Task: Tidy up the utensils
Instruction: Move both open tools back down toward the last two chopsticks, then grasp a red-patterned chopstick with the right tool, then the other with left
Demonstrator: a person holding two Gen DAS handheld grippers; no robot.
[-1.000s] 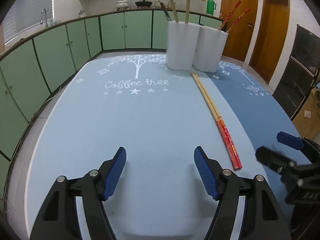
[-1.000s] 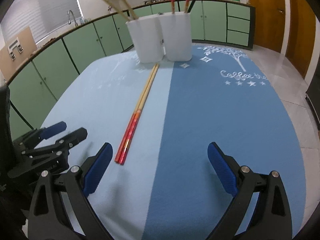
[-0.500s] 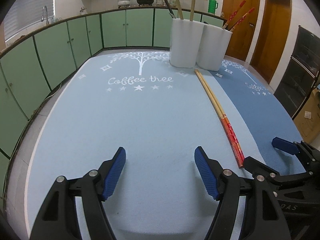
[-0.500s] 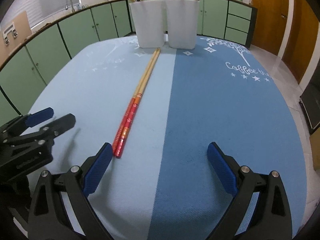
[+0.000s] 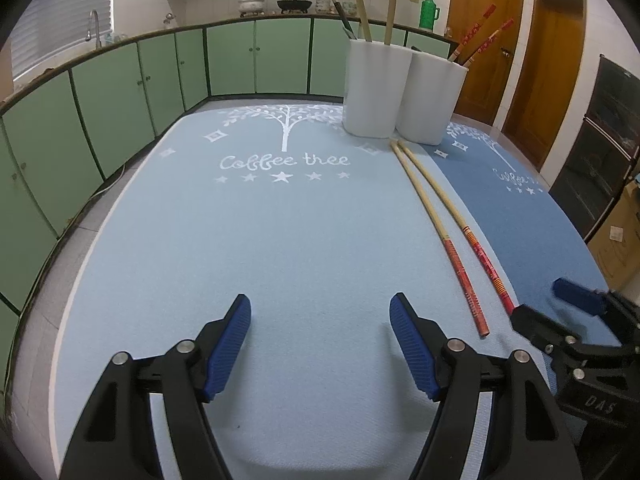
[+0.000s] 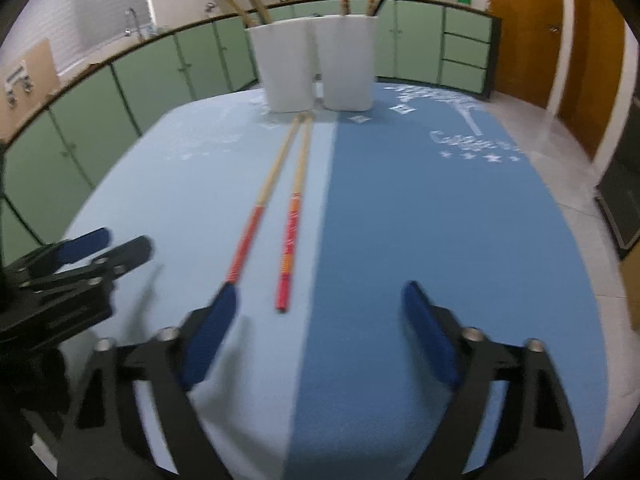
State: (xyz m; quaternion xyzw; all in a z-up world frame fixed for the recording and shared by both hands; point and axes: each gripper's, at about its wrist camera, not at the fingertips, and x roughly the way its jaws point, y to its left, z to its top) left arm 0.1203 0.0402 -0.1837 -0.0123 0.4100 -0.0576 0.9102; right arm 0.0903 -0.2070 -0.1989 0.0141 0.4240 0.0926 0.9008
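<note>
- Your two loose chopsticks (image 5: 456, 240) lie side by side on the pale blue mat (image 5: 280, 240), close to its seam with the darker blue mat (image 6: 420, 220). They are long, bare wood along most of their length, with red patterned handles toward you.
- Their wooden tips reach the foot of two white holders (image 5: 376, 88), which stand touching each other and already carry upright utensils.
- Your left gripper (image 5: 320, 344) is spread over bare mat, nothing between its blue pads.
- Your right gripper (image 6: 320, 332) is closing; one red handle end lies between its jaws, not yet pinched.
</note>
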